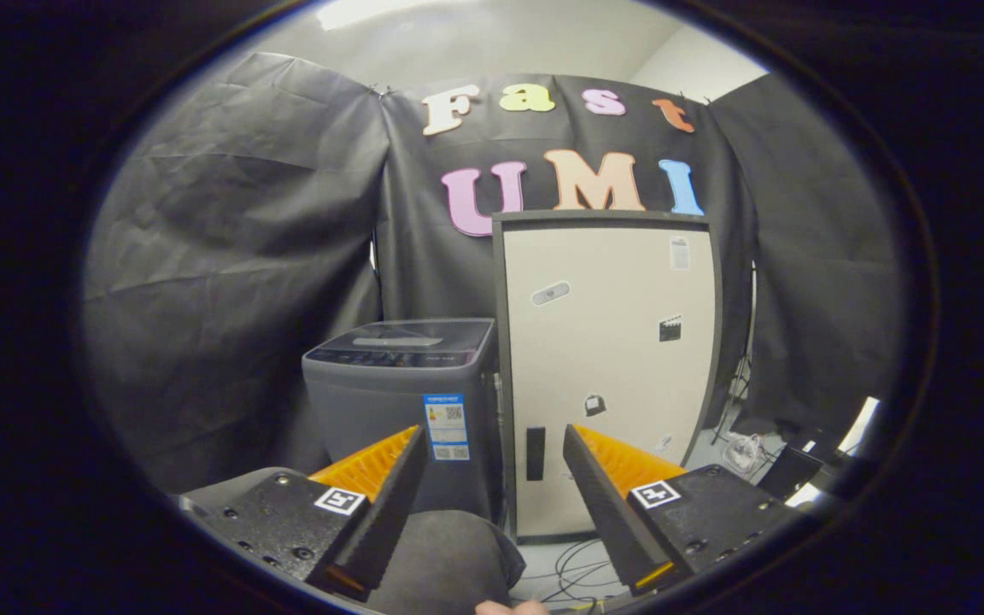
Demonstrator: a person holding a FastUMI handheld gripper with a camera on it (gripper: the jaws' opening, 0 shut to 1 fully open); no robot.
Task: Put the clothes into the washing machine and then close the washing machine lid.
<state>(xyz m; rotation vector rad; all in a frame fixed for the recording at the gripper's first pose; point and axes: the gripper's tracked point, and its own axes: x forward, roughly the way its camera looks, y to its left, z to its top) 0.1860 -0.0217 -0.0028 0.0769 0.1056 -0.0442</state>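
Note:
A grey top-loading washing machine (402,401) stands on the floor well beyond my fingers, slightly to their left, with its lid (402,337) lying flat and closed. A grey piece of clothing (445,559) lies bunched low between and under my fingers, nearer the left one. My gripper (492,444) is open, its orange and black fingers (372,465) spread wide with nothing between them. It hangs well short of the machine.
A tall beige cabinet with a dark frame (612,367) stands right beside the washing machine. Cables (577,568) trail on the light floor below it. More cords and dark items (787,465) sit at the far right. A fingertip (509,608) peeks in under the fingers.

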